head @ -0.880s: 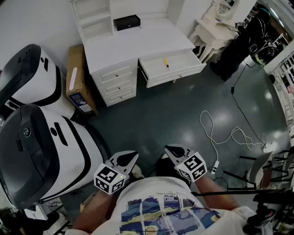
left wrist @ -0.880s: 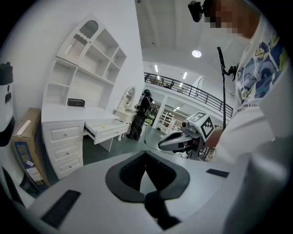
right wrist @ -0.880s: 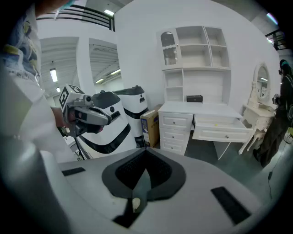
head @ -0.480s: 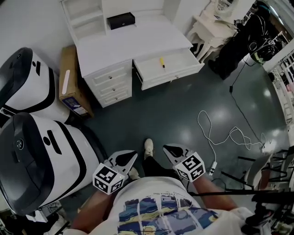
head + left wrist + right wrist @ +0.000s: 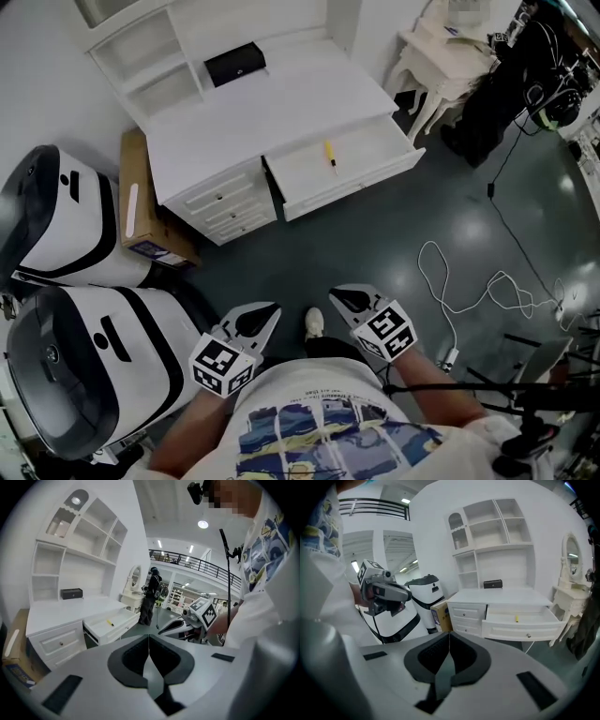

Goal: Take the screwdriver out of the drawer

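Screwdriver (image 5: 330,155) lay in open drawer (image 5: 309,178) of desk (image 5: 234,122). Left gripper (image 5: 260,322) and right gripper (image 5: 347,301) both closed, empty, well apart from the drawer.

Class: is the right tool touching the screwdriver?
Apart. The head view shows the right tool by the person's body, with floor between it and the screwdriver in the drawer.

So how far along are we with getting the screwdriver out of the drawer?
Done: the drawer stands open, with the screwdriver lying in it in plain sight. In hand: nothing; the left gripper and right gripper are both shut and empty, well short of the desk. Left: close in, open a gripper, grasp the screwdriver and lift it out.
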A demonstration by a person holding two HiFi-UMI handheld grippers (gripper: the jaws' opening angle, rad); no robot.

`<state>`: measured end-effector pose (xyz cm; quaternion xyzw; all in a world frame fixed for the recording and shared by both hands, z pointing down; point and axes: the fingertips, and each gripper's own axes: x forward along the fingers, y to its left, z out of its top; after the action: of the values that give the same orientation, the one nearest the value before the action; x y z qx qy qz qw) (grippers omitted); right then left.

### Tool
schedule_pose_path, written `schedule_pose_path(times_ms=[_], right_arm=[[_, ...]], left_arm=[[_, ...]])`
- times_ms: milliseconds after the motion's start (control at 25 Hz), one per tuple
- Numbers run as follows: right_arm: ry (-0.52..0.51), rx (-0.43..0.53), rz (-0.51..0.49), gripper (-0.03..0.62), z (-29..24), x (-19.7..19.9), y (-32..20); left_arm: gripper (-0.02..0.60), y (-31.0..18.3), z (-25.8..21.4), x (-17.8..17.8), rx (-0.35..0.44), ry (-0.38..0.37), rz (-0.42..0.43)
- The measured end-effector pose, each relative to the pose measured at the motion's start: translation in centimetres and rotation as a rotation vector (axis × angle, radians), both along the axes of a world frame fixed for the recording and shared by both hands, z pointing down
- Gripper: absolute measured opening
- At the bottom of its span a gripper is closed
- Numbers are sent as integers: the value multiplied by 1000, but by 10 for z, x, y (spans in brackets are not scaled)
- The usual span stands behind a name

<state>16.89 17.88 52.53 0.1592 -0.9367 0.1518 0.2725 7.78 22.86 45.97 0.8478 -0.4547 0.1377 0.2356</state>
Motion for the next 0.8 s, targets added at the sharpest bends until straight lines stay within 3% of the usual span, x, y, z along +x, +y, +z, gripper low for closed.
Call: schedule_pose_path(times_ms=[120, 320, 440, 800], right_arm=[[-1, 41, 22, 26, 3, 7, -33], [-6, 28, 75, 41, 11, 9, -69], [-9, -3, 100, 130, 16, 3, -84], [46, -24, 216, 126, 25, -30, -161]], left_arm=[[14, -28, -3, 3, 15, -12, -1], [15, -62, -2, 3, 2, -9, 13], [15, -76, 0, -1, -16, 3, 26], [15, -148, 1, -41, 5, 54, 125]])
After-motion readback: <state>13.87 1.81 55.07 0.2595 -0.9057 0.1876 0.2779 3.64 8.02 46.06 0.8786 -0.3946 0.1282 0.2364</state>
